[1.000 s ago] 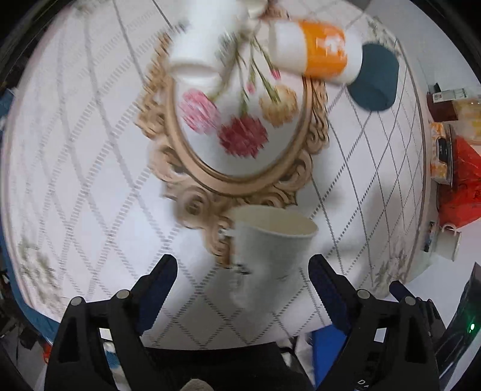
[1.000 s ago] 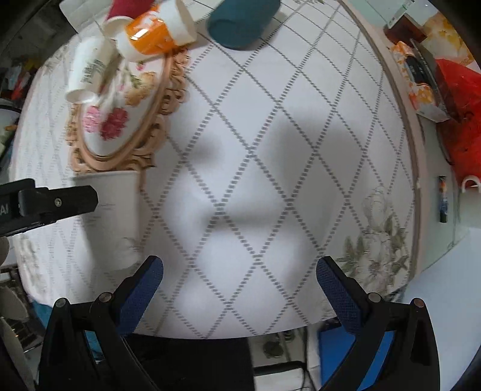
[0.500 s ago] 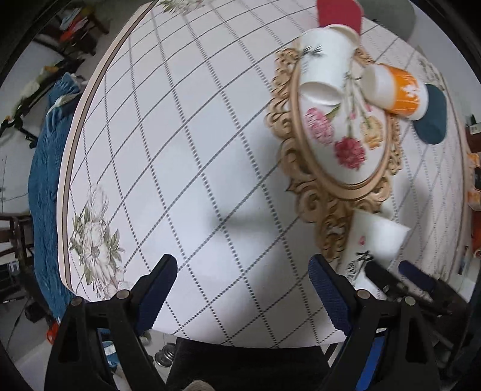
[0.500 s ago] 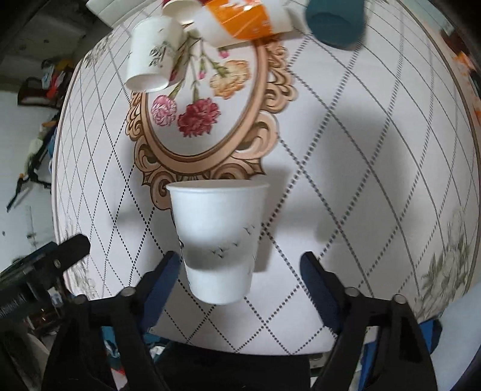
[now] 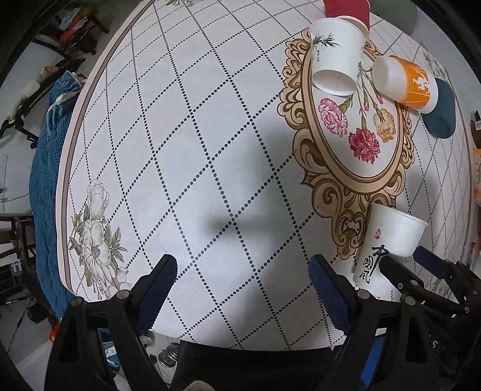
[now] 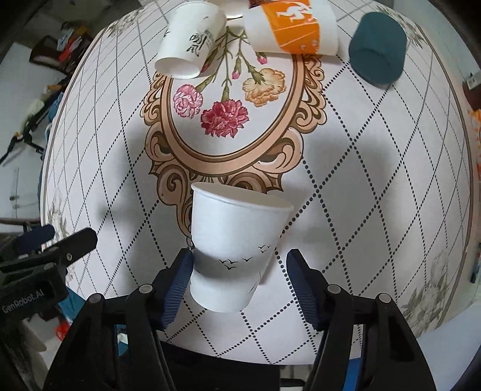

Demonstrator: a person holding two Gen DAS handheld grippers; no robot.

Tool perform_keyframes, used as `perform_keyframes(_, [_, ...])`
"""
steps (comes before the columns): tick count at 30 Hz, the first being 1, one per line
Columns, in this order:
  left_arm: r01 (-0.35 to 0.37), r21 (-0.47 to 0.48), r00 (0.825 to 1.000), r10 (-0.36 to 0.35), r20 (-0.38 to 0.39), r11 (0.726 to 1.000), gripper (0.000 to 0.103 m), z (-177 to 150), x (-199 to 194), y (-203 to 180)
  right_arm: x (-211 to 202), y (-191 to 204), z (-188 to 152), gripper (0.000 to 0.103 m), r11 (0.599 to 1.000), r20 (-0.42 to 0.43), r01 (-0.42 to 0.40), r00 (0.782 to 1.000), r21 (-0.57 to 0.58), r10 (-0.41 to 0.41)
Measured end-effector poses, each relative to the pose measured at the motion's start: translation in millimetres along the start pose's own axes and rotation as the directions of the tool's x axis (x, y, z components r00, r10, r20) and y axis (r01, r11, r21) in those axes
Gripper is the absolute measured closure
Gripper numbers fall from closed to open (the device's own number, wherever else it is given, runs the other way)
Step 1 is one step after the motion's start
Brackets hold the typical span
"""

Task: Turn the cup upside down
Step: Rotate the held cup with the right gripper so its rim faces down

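A white paper cup (image 6: 234, 249) with small black birds stands upright on the table, rim up, between the fingers of my right gripper (image 6: 239, 282). The left pad touches the cup's side; the right pad stands a little apart from it. The jaws are open around the cup. The same cup (image 5: 387, 249) shows in the left wrist view at the lower right, with black characters on it and the right gripper's fingers beside it. My left gripper (image 5: 240, 288) is open and empty over bare tablecloth to the left of the cup.
On the flowered oval print lie a white cup (image 6: 189, 42) and an orange-banded cup (image 6: 291, 27) on their sides. A dark teal cup (image 6: 378, 57) stands upside down at the far right. A red cup (image 5: 345, 12) is at the back. The table edge (image 5: 64, 192) is near.
My left gripper has swung left, away from the cup, and is now over bare cloth. My right gripper has moved in around the cup and its jaws have narrowed.
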State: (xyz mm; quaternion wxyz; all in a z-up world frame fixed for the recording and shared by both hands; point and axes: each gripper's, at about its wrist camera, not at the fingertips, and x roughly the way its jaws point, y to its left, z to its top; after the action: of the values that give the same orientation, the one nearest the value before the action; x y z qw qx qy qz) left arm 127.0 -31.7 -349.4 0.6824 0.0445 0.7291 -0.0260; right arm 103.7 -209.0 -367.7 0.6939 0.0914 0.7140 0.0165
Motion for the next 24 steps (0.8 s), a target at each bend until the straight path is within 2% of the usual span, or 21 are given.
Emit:
perform_keyframes(7, [-0.003, 0.016, 1.0, 0.003, 0.023, 1.0, 0.014, 6, -6, 3, -12, -4, 1, 0.035, 1.0, -0.014, 0.001, 1.0, -0.01, -0.001])
perform_keyframes(10, [-0.033, 0.031, 0.997, 0.031, 0.069, 0.999, 0.014, 7, -11, 6, -31, -2, 7, 0.022, 0.999, -0.012, 0.005, 1.0, -0.044, -0.005])
perform_keyframes(13, [-0.06, 0.043, 0.992, 0.055, 0.114, 0.997, 0.014, 8, -13, 6, -63, 9, 9, 0.016, 0.98, 0.047, 0.06, 0.998, -0.192, -0.052])
perform_keyframes(15, [-0.056, 0.045, 0.993, 0.051, 0.111, 0.997, 0.014, 10, -9, 8, -81, 31, 8, 0.011, 0.907, 0.125, 0.18, 0.982, -0.382, -0.143])
perform_keyframes(17, [-0.041, 0.036, 0.995, 0.038, 0.089, 0.999, 0.013, 8, -1, 10, -89, 56, -2, 0.011, 0.735, 0.228, 0.335, 0.942, -0.59, -0.246])
perform_keyframes(18, [-0.038, 0.029, 0.996, 0.036, 0.078, 0.999, 0.013, 6, 2, 13, -88, 69, -10, 0.011, 0.605, 0.288, 0.411, 0.911, -0.682, -0.294])
perform_keyframes(19, [-0.04, 0.025, 0.997, 0.038, 0.074, 0.999, 0.013, 6, 5, 14, -82, 82, -19, 0.011, 0.459, 0.348, 0.471, 0.878, -0.753, -0.33])
perform_keyframes(20, [-0.04, 0.022, 0.997, 0.039, 0.07, 0.999, 0.013, 6, 8, 16, -74, 91, -33, 0.011, 0.278, 0.419, 0.522, 0.836, -0.807, -0.353])
perform_keyframes(21, [-0.037, 0.016, 0.998, 0.036, 0.06, 0.999, 0.013, 5, 11, 17, -64, 99, -44, 0.011, 0.12, 0.479, 0.549, 0.801, -0.827, -0.36])
perform_keyframes(23, [-0.03, 0.008, 0.998, 0.03, 0.048, 1.0, 0.013, 5, 16, 19, -41, 105, -70, 0.011, -0.197, 0.576, 0.543, 0.741, -0.816, -0.345])
perform_keyframes(24, [-0.026, 0.006, 0.999, 0.026, 0.039, 1.0, 0.013, 6, 19, 21, -29, 105, -81, 0.011, -0.333, 0.608, 0.514, 0.724, -0.79, -0.326])
